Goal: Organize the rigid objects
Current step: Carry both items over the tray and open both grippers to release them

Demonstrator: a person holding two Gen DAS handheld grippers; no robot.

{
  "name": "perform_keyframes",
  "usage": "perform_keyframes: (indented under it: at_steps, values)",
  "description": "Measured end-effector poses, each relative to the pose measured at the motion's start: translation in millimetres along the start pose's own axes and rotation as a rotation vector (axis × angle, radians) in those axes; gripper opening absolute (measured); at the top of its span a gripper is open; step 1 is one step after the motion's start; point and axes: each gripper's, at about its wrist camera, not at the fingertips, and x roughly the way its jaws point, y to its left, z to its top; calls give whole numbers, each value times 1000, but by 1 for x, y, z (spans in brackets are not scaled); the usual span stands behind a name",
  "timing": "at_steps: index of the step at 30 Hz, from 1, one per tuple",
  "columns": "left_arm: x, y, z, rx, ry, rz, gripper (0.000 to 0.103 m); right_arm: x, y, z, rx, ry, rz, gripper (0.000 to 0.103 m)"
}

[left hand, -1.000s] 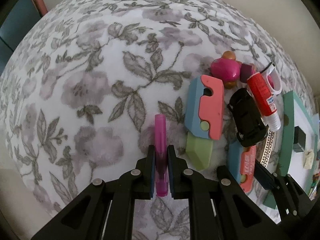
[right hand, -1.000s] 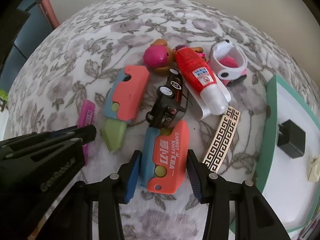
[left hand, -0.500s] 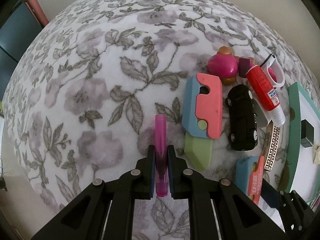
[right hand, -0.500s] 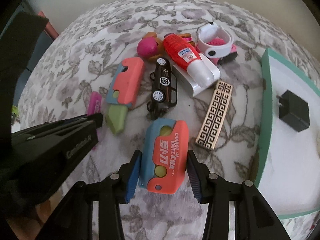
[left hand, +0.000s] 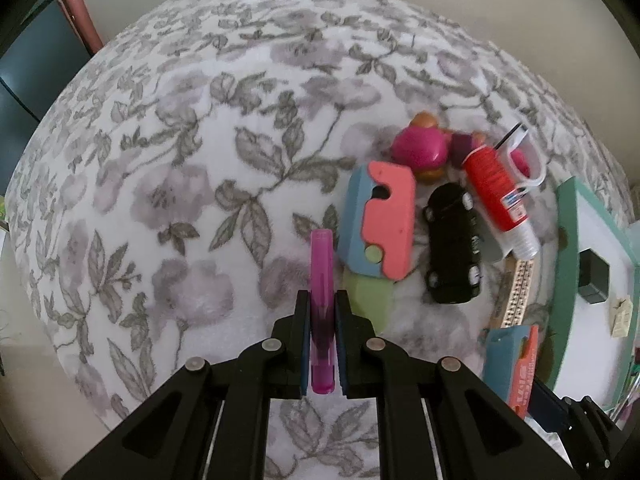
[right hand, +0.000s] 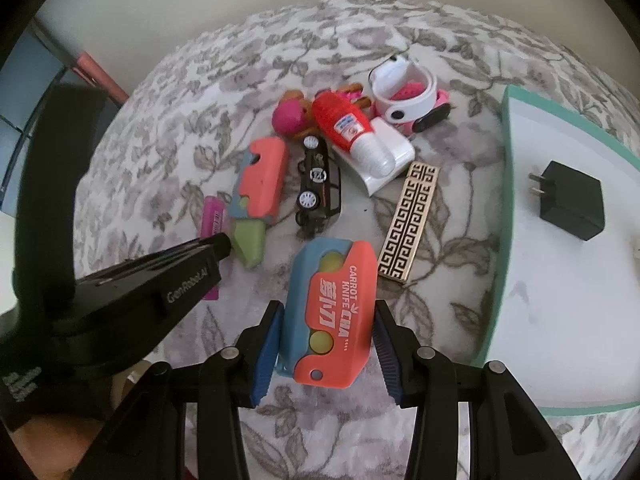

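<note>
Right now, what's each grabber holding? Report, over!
Left gripper shut on pink stick. Right gripper shut on carrot knife. Tray to the right, charger inside. Nothing blocking it.

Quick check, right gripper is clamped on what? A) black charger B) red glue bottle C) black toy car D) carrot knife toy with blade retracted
D: the right gripper has its pads pressed on both sides of the orange and blue carrot knife toy, no green blade showing; the black toy car lies on the floral cloth beyond.
</note>
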Motion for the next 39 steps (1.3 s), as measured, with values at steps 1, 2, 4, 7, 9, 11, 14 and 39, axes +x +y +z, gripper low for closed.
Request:
perform_keyframes:
  at_steps: [1, 2, 4, 7, 9, 11, 14, 39]
  values:
    - [-7, 0, 0, -1, -17, -6, 11, -5, -2, 0, 9, -6, 7, 47]
    - [-14, 0, 0, 1, -36, -9, 11, -9, -5, 0, 15, -14, 13, 47]
    - [-28, -3, 0, 8, -79, -13, 11, -20, -11, 3, 36, -37, 26, 47]
    - [-46, -8, -1, 19, -130, -22, 11, -41, -21, 5, 62, -93, 26, 47]
    - [-55, -12, -2, 34, -155, -27, 11, -53, -24, 7, 70, -132, 11, 47]
    - [-62, -18, 0, 52, -178, -41, 11, -67, -32, 8, 86, -168, -5, 47]
    - [-68, -28, 1, 81, -203, -58, 11, -82, -46, 10, 118, -195, -32, 47]
    - [-68, -186, -48, 448, -164, -246, 11, -108, -190, -20, 432, -175, -341, 47]
